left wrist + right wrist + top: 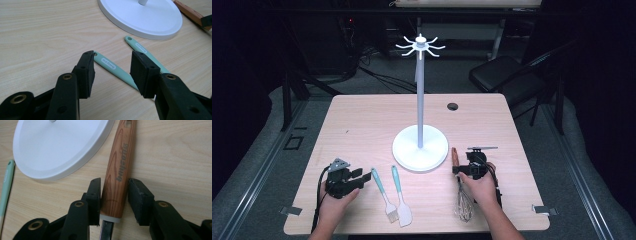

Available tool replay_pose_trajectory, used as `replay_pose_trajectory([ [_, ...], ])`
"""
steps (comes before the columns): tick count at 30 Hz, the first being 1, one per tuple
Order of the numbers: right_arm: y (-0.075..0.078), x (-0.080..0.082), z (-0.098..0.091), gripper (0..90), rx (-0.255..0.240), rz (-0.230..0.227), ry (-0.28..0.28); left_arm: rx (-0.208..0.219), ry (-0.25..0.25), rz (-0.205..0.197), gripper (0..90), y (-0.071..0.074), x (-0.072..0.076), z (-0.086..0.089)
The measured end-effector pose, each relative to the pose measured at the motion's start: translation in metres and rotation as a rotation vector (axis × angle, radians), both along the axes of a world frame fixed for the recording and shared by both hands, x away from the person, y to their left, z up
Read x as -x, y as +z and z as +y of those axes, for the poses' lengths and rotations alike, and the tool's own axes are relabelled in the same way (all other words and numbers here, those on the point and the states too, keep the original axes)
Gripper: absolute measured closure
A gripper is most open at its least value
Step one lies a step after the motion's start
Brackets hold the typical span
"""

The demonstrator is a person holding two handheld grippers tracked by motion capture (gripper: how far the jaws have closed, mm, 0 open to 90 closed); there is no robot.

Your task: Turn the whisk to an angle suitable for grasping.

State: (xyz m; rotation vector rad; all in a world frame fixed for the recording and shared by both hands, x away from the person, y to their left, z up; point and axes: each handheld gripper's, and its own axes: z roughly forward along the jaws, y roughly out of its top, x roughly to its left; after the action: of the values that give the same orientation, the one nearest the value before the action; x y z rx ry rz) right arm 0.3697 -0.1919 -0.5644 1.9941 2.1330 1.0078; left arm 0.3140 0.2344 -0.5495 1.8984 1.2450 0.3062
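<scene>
Whisk (464, 202) with the wooden handle (118, 173) is lying at your right on the table (362, 120), its wire head pointing toward your edge and its handle running up beside the white round base (420, 148) of the hanging stand (420, 90). Nothing here is serving as a container; the stand's hooks at the top are carrying no utensil, and its base is sitting bare on the wood.

You are holding your right gripper (115, 191) low over that handle, and the handle is sitting straight between the two black jaws, just above its pale collar. The left pad is looking as if it is touching the wood grain, while a narrow gap is showing on the other side, so the jaws are not pinching the handle yet.

You are resting your left gripper (112, 68) near the near-left part of the table, jaws spread wide and gripping nothing. Between its pads the mint-green handle of the brush (112, 68) is lying flat on the table, just past the tips and slanting away. The silicone spatula (142, 51) with the same green handle is lying just beside it, nearer the stand's base.
</scene>
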Motion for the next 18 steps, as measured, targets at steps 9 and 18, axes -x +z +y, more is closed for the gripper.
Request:
replay_pose_trajectory([
  [9, 0.0003, -0.0017, -0.0031, 67.4, -0.019, 0.018, -0.006, 0.003, 0.003, 0.001, 54.1, -0.0001, 0.0001, 0.0000],
  [18, 0.0004, -0.0010, -0.0028, 67.8, -0.022, 0.014, -0.014, -0.001, 0.001, 0.000, 54.1, -0.0003, -0.0004, 0.0001],
])
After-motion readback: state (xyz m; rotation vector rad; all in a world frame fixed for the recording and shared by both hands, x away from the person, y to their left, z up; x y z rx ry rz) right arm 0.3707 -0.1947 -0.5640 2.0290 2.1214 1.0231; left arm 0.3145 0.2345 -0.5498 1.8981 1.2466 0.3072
